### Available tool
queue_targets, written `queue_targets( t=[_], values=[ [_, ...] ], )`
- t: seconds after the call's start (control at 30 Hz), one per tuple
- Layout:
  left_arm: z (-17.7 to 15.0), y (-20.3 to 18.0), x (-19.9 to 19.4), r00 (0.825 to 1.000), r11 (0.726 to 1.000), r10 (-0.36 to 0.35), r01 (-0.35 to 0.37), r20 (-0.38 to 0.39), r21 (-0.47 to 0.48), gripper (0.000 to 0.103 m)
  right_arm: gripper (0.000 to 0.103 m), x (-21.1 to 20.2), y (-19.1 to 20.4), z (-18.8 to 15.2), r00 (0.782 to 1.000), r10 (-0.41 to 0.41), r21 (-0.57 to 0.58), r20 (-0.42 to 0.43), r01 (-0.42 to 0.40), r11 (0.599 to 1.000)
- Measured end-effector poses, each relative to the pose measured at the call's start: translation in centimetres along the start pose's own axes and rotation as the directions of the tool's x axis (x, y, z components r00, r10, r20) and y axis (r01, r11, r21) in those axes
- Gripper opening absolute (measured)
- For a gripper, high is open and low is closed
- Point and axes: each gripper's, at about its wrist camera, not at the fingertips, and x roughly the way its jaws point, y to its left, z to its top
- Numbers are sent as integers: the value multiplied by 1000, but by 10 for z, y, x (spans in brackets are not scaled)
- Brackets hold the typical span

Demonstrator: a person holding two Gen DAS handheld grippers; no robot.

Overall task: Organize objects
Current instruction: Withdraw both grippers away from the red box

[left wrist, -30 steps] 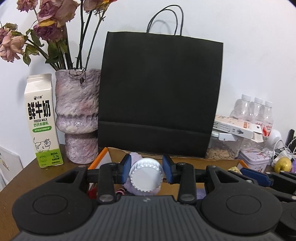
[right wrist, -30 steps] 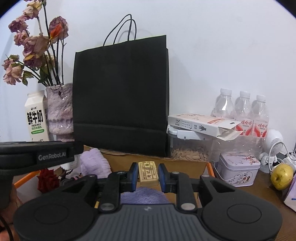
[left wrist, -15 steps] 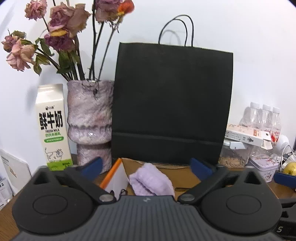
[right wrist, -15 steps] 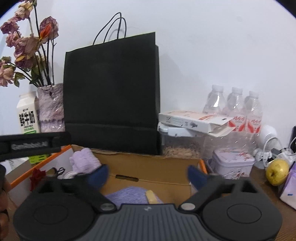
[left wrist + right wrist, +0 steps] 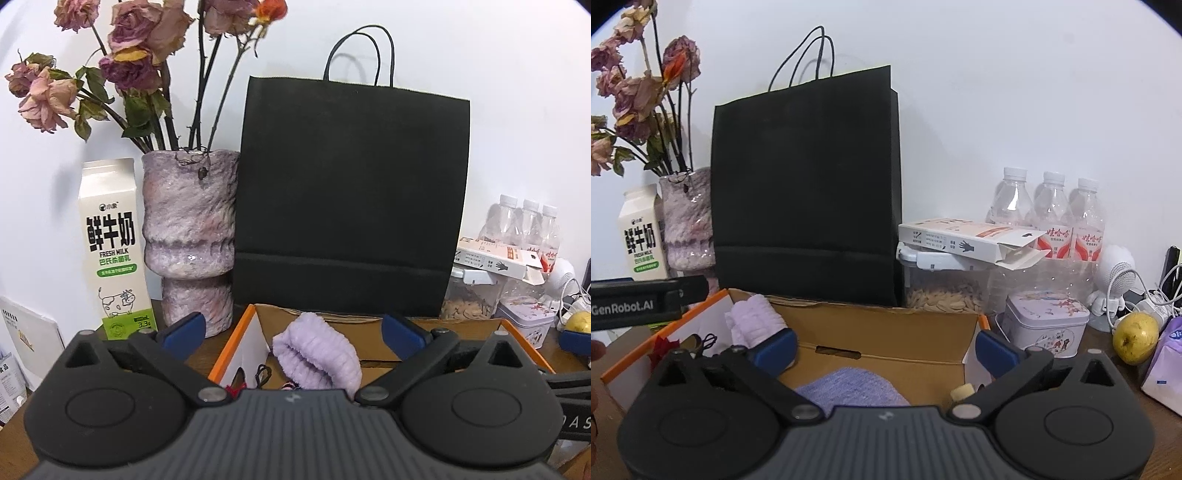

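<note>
Cardboard box (image 5: 871,343): open-topped, sits in front of you at 12 o'clock under both grippers, orange-trimmed rim, white liner on its left wall. It's where the objects go.
Left gripper (image 5: 291,330): jaws spread to full width, empty. Blue pads straddle the box's left end, touching nothing. They have just been opening.
Right gripper (image 5: 884,349): also fully wide and empty, likewise just opened, nothing between the pads.
Done so far: you've got a fluffy lilac roll (image 5: 317,360) in the left end, a flat purple knit cloth (image 5: 849,386) on the floor at 6 o'clock, a small tan block (image 5: 962,391) at 4 o'clock, a red tuft and a black wire clip at 9 o'clock.
Left: my read, mid-task. A yellow fruit (image 5: 1136,338) and a round printed tin (image 5: 1045,326) at 3 o'clock sit outside the box; can't tell if they're yours to sort.
Textures: corrugated card is stiff; roll and cloth soft, compressible; tin rigid, smooth; fruit round, may roll.
Background: matte black paper bag (image 5: 349,199) upright at 12 o'clock, just behind the box.
</note>
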Motion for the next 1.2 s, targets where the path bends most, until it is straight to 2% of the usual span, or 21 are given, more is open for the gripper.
queue_targets(
  t=[0.23,0.47,0.73,0.97,1.2],
  values=[
    [-1,7,-34,1000,1000,-26,26,-15,15,103,103,-28,-1,-2,1000,4,-6,-2,-4,1000],
    [-8,14,-93,999,998,-41,42,-21,38,103,103,-79,3,-8,1000,15,-14,-4,-15,1000],
    [-23,24,-167,996,997,-57,62,-73,56,103,103,-156,17,-26,997,53,-11,-49,-53,999],
    [-50,29,-243,992,993,-60,70,-109,93,103,103,-233,25,-52,995,65,-2,-70,-66,998],
    [-80,30,-298,988,992,-62,77,-144,97,103,103,-293,30,-82,994,72,-2,-86,-73,997]
  ],
)
